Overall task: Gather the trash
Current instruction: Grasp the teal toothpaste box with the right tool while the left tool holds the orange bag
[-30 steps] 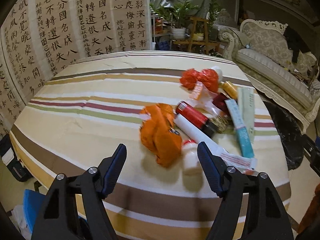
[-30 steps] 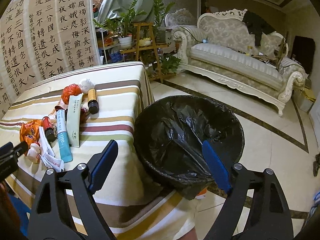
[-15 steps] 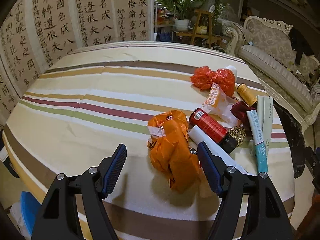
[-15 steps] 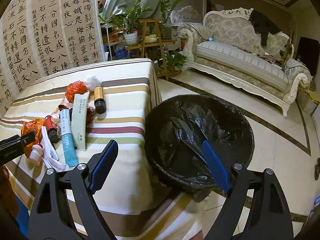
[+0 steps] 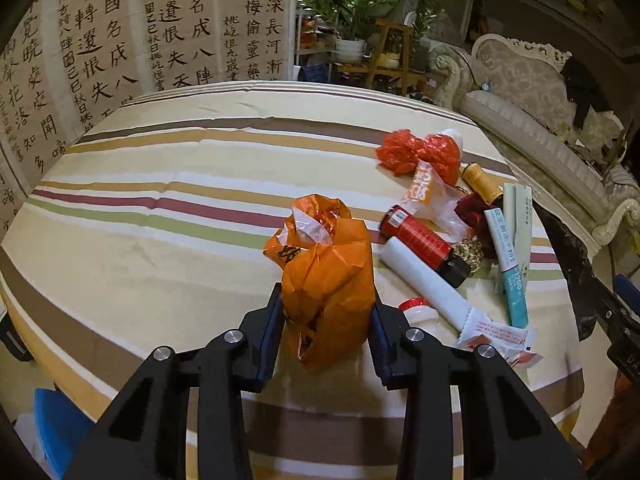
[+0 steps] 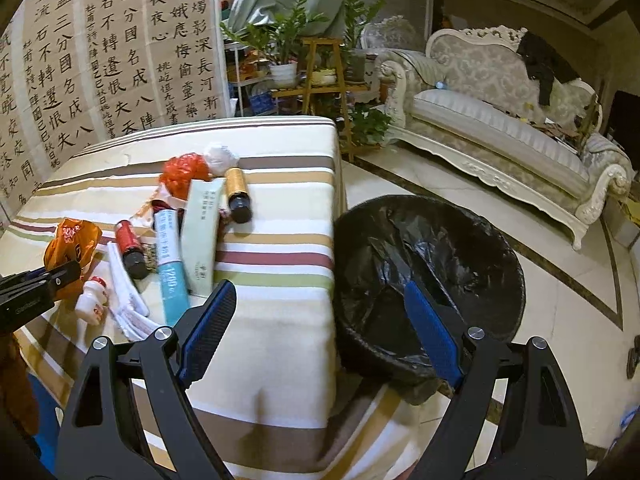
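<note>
My left gripper [image 5: 326, 312] is shut on a crumpled orange plastic bag [image 5: 326, 276] on the striped tablecloth [image 5: 160, 216]; the bag also shows in the right wrist view [image 6: 70, 240]. To its right lie a red bottle [image 5: 424, 242], a white tube [image 5: 424, 282], a small white bottle [image 5: 418, 310], a teal box [image 5: 508, 264], a red bag [image 5: 420, 152] and a gold bottle [image 5: 478, 178]. My right gripper [image 6: 320, 332] is open and empty, above the table edge beside a black-lined trash bin [image 6: 428, 284].
A calligraphy screen [image 5: 120, 40] stands behind the table. A cream sofa [image 6: 500, 120] and potted plants [image 6: 284, 48] on a wooden stand are on the far side. The bin sits on tiled floor [image 6: 580, 320] to the table's right.
My left gripper moved forward and closed on the orange bag, which now stands squeezed between the fingers. My right gripper shifted slightly left, still open by the bin.
</note>
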`<state>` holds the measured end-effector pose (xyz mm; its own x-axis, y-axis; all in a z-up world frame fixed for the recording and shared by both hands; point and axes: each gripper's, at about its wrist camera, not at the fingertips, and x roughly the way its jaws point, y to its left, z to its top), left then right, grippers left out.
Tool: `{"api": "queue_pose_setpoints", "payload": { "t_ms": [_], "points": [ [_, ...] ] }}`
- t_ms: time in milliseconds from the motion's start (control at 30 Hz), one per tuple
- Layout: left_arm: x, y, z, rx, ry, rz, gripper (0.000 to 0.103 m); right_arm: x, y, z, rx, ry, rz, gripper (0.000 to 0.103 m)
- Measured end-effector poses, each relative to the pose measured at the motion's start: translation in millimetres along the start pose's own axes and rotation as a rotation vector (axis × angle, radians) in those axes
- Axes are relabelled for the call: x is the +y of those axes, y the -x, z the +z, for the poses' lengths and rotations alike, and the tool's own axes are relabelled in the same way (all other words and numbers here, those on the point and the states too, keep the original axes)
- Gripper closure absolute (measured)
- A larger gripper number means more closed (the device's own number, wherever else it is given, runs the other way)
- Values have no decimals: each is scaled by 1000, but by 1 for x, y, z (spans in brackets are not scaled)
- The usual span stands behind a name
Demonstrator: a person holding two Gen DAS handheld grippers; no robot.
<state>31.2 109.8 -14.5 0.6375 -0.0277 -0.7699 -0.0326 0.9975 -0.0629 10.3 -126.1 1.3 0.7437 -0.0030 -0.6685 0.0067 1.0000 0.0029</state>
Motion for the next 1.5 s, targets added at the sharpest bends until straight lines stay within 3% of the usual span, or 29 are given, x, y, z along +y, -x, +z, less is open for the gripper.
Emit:
{"api": "queue_pose_setpoints", "payload": {
  "t_ms": [100, 233, 300, 667, 933, 1267, 1500],
  "points": [
    [8, 3, -1, -10, 5, 20, 65, 11, 1, 3, -3, 22, 15, 20],
    [18, 5, -3, -21, 9, 50, 65, 29, -2, 6, 6, 48, 60, 30],
    [22, 6, -3, -30, 9, 63, 65, 41, -4, 8, 13, 69, 83, 39],
    [44, 3, -7, -28, 30, 83, 65, 84, -18, 12, 63, 133, 164, 59],
    [46, 5, -12, -31, 30, 75, 65, 94, -32, 7, 112, 154, 173, 83],
    [43, 14, -13, -66, 36, 57, 65, 91, -17, 8, 69, 152, 182, 84],
    [21, 30, -11, -117, 21, 21, 65, 67, -1, 12, 31, 116, 164, 84]
  ]
}}
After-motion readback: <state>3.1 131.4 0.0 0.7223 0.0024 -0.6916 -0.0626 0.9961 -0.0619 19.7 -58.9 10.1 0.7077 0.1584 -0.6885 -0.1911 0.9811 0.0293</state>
